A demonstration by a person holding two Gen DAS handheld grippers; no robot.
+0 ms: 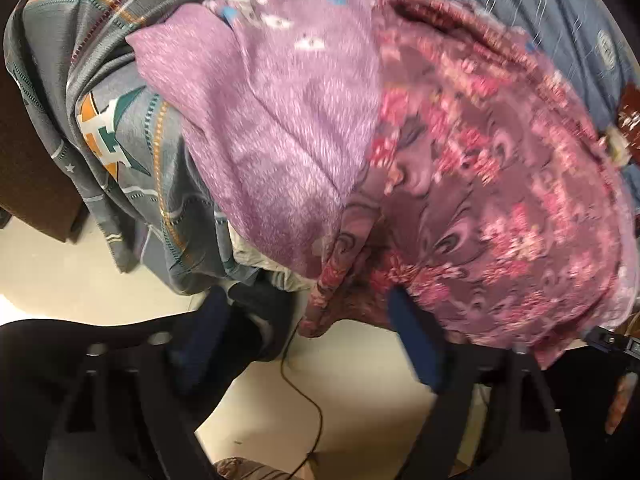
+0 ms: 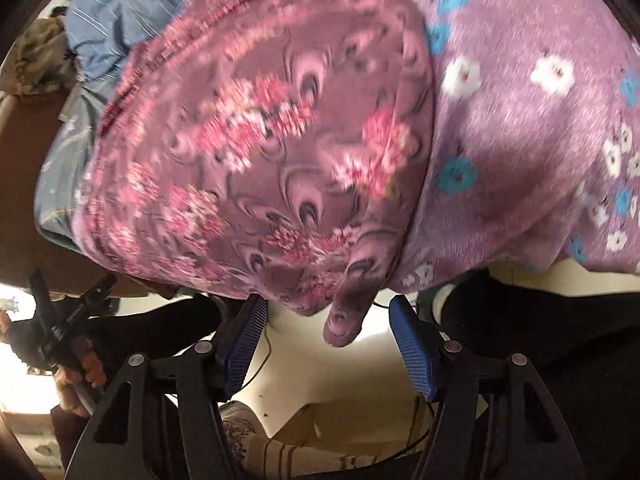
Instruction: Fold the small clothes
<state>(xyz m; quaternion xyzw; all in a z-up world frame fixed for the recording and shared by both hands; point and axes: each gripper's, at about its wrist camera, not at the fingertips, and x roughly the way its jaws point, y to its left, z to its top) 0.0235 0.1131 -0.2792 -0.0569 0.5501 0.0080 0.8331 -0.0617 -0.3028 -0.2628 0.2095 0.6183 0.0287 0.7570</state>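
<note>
The left gripper (image 1: 308, 344) stands wide apart over pale floor (image 1: 360, 396), nothing between its blue pads; just beyond, a pink floral garment (image 1: 492, 216) overlaps a lilac one (image 1: 272, 136) on grey patterned bedding (image 1: 120, 128)

1. The left gripper (image 1: 312, 344) points steeply down, its two dark-blue padded fingers (image 1: 416, 344) standing wide apart with nothing pressed between them.
2. The right gripper (image 2: 326, 344) also points steeply down, its ribbed blue pads (image 2: 412, 346) parted, gripping nothing.
3. In the right wrist view, a hand (image 2: 76, 364) in a dark sleeve wraps around the handle of the other gripper at the lower left.
</note>
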